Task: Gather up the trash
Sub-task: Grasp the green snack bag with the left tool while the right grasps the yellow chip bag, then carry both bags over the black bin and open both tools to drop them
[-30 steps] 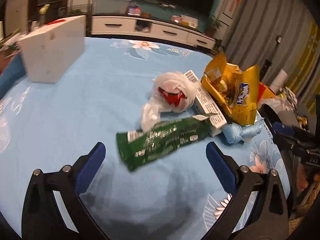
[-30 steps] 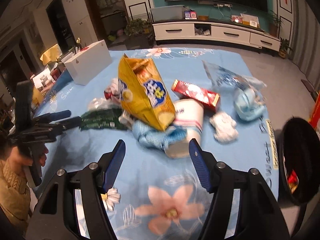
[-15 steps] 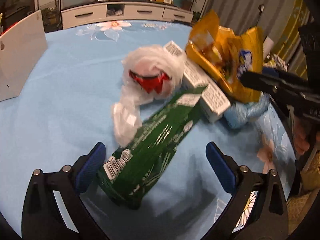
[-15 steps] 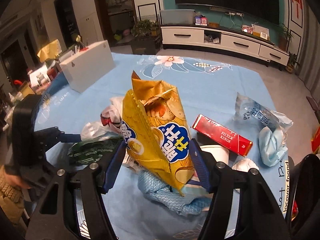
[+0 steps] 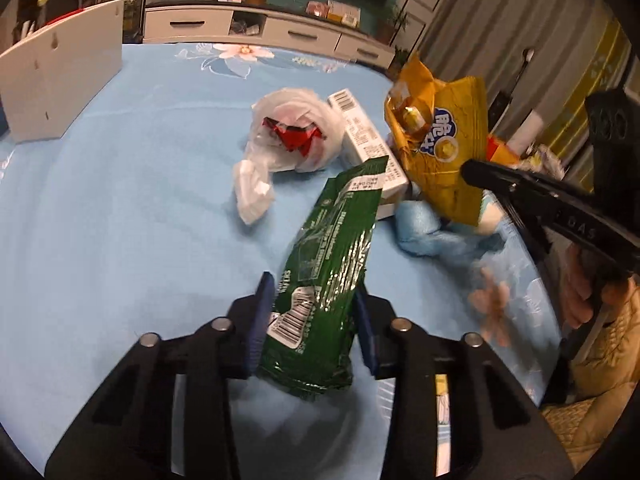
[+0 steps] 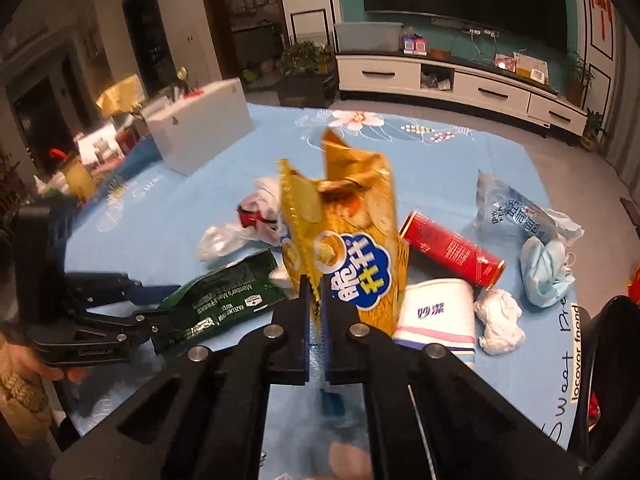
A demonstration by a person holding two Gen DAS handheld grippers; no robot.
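The left gripper (image 5: 316,320) was closing on the crinkled green foil wrapper (image 5: 328,264), pads pressing its barcode end. The right gripper (image 6: 315,312) was pressed together, pinching the lower edge of the upright yellow foil snack bag (image 6: 348,240). Left of the wrapper the light-blue flowered tablecloth (image 5: 120,208) lay bare up to the white box (image 5: 60,84).

Glossy, crinkled green foil wrapper (image 5: 324,276) at lower centre. Shiny yellow foil chip bag (image 6: 352,256) mid-frame, creased. Thin, translucent white plastic bag (image 5: 296,136) above centre. Matt printed cardboard box (image 5: 366,140) beside it. Smooth light-blue cloth tablecover (image 5: 120,208), matt. Crumpled white paper tissue (image 6: 498,322) at right.
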